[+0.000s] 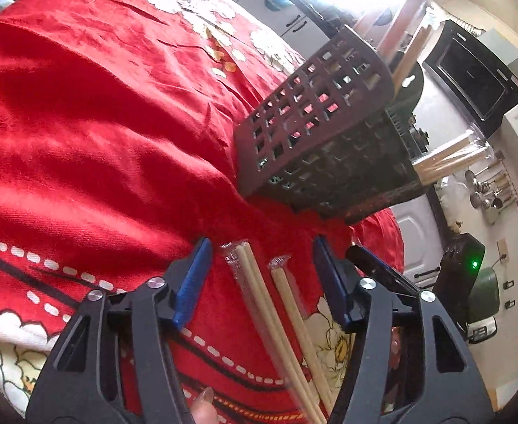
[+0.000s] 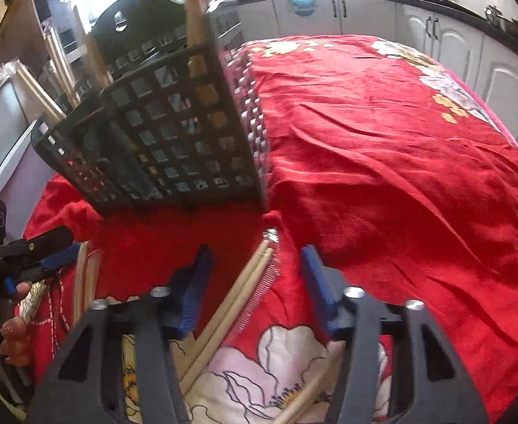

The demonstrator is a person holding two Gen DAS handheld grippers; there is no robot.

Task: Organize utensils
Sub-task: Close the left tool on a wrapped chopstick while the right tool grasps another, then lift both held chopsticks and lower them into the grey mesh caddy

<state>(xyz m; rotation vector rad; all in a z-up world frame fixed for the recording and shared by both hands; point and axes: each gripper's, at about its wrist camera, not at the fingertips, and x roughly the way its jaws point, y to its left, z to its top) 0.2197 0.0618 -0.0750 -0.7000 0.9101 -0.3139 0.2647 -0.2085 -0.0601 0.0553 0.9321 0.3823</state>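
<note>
Two wrapped pairs of wooden chopsticks (image 1: 259,296) lie on the red flowered tablecloth (image 1: 100,123), side by side between the blue pads of my left gripper (image 1: 262,243). The pads stand apart from them on both sides, so the gripper is open. In the right wrist view another wrapped pair of chopsticks (image 2: 248,282) lies slanted between the pads of my right gripper (image 2: 255,251), which is also open and not touching it. A dark lattice utensil basket (image 1: 322,134) (image 2: 160,134) stands just beyond both grippers with several chopsticks upright in it.
The table's edge drops off beside the basket. White kitchen cabinets (image 2: 365,14) run behind the table, and a black microwave (image 1: 471,74) sits past the basket. A hand (image 2: 11,346) shows at the left beside the left gripper's tip (image 2: 57,258).
</note>
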